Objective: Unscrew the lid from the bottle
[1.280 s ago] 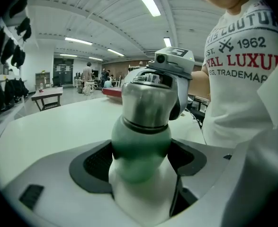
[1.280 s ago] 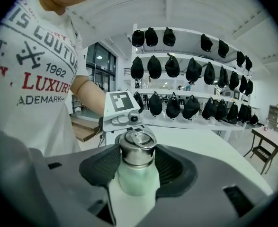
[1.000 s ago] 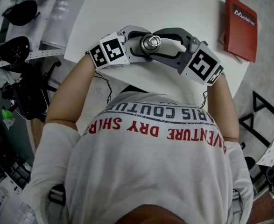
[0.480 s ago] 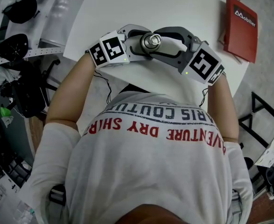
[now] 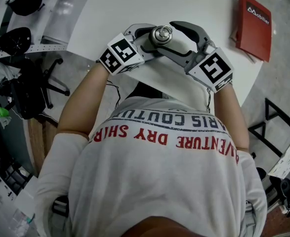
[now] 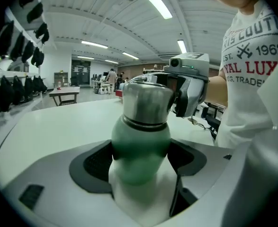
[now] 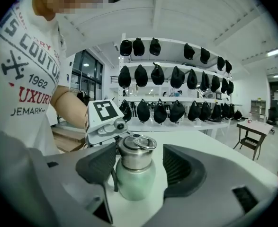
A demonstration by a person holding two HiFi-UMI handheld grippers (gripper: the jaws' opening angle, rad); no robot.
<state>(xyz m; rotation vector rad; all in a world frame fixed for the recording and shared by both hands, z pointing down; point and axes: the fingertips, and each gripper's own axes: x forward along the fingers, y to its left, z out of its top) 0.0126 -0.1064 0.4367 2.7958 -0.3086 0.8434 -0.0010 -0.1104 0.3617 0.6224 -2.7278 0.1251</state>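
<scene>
**A:** Where is the bottle?

**B:** It is upright above the near edge of the white bench, close in front of the person. I cannot tell whether its base rests on the bench.

**A:** What holds it?

**B:** The left gripper does. Its 2 dark pads press on the green body from either side, just below the steel lid.

**A:** And the right gripper?

**B:** It comes at the bottle from the opposite side, higher up, level with the lid. Its jaws are opening. The lid stands between them, with a clear gap on one side and the other pad very near it (I see no pressure from either).

**A:** Is the lid off?

**B:** No, it sits on the bottle's neck. A metal ring lies flat on top.

**A:** Anything else near the bottle?

**B:** A red folder lies on the bench, well apart to the bottle's right. Behind the bottle, in the right gripper view, rows of black caps hang on white shelves.
</scene>
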